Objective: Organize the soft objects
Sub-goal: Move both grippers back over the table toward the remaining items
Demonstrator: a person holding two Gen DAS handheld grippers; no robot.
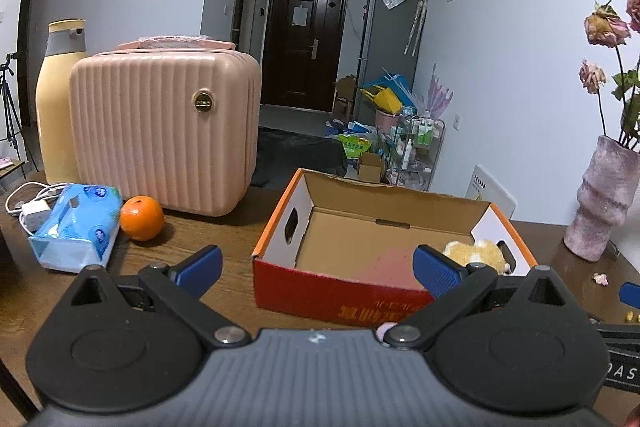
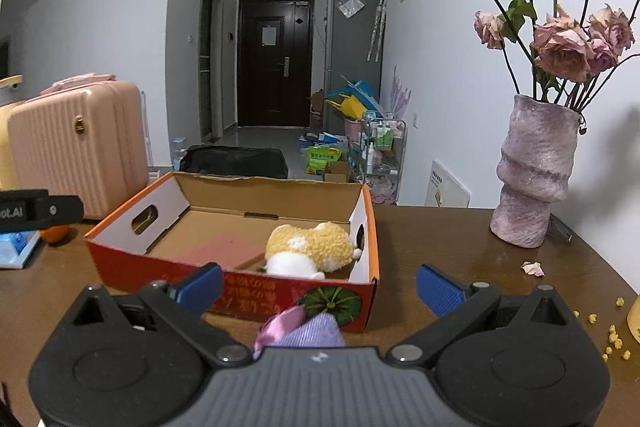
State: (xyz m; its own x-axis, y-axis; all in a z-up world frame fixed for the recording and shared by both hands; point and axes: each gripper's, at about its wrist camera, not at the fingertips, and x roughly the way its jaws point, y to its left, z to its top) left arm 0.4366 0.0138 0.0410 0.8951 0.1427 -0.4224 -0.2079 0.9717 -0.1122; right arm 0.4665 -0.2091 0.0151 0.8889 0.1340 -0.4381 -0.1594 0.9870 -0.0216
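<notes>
Both tongs are spread and hold nothing. My left gripper [image 1: 318, 269] hangs in front of the near wall of the cardboard box [image 1: 276, 223], its jaws set wide to either side of the near wall; my right gripper [image 2: 319, 287] hovers before the box's near right corner, jaws equally wide.

Purple soft object [image 2: 316, 331], with a pink satin ribbon [image 2: 280, 323]: it lies on the wooden table [image 2: 440, 239] just in front of the box and close under my right gripper, below and behind the fingertips. I judge it the next item to be boxed, which would explain why the right jaws stand apart above it.

Box contents: one yellow-and-white plush toy [image 2: 310, 247] sits inside at the right end, against the wall with the hand-hole; a flat pinkish sheet [image 2: 228, 247] lies on the floor of the box to its left. Otherwise the box interior shows bare cardboard, so ample room remains.

Surroundings, well apart from the work: a pink ribbed case [image 1: 164, 123], a yellow bottle [image 1: 60, 95], a blue tissue pack [image 1: 76, 227] and an orange [image 1: 142, 218] stand to the left; a vase of dried roses [image 2: 536, 171] stands to the right, with fallen petals and yellow crumbs near it. I would keep my right gripper clear of the vase.
</notes>
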